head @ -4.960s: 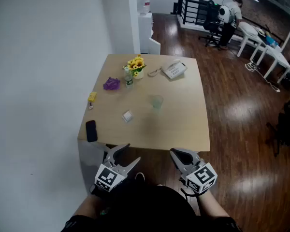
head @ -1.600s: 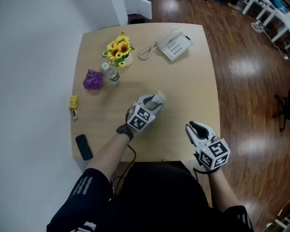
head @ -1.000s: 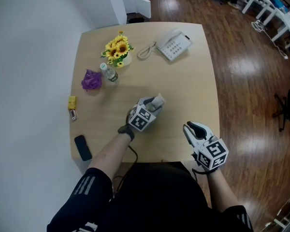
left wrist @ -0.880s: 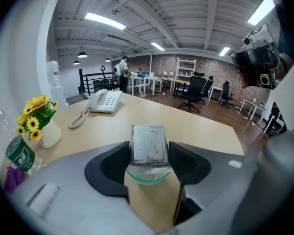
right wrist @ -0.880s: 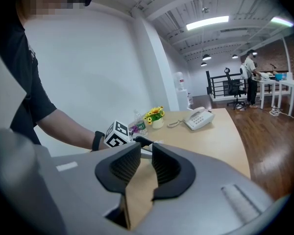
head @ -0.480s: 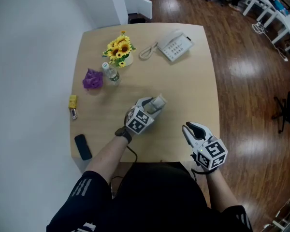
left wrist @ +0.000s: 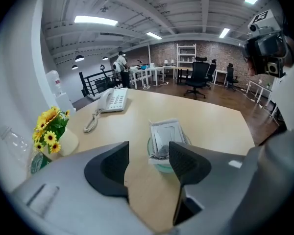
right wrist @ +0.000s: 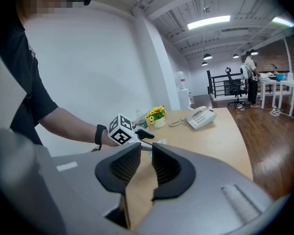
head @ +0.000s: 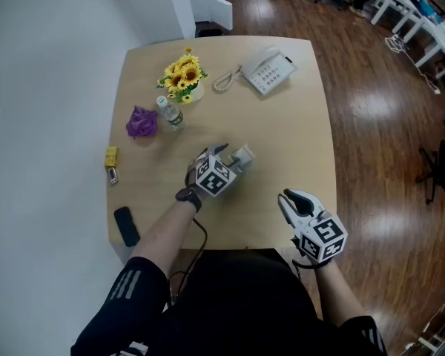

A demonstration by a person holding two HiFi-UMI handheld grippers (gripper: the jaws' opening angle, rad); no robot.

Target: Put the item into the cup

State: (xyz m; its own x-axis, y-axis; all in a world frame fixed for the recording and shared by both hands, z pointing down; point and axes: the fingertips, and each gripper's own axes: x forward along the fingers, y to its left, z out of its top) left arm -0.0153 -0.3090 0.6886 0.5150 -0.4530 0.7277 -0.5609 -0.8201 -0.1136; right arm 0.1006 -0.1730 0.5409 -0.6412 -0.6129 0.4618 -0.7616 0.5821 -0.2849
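A clear greenish cup stands near the table's middle with a white packet upright inside it. In the left gripper view the packet sticks up out of the cup, just beyond the jaws. My left gripper hangs close to the cup's left side. Its jaws are apart and closing, and nothing is between them. My right gripper hovers by the table's front edge, with only a narrow empty gap between its jaws.
Further back on the wooden table are a pot of sunflowers, a white desk telephone, a small water bottle and a purple wad. A yellow item and a black phone lie along the left edge.
The left gripper has let go of the packet, which stays standing in the cup, and has drawn back a little to the left. The right gripper has hardly moved.
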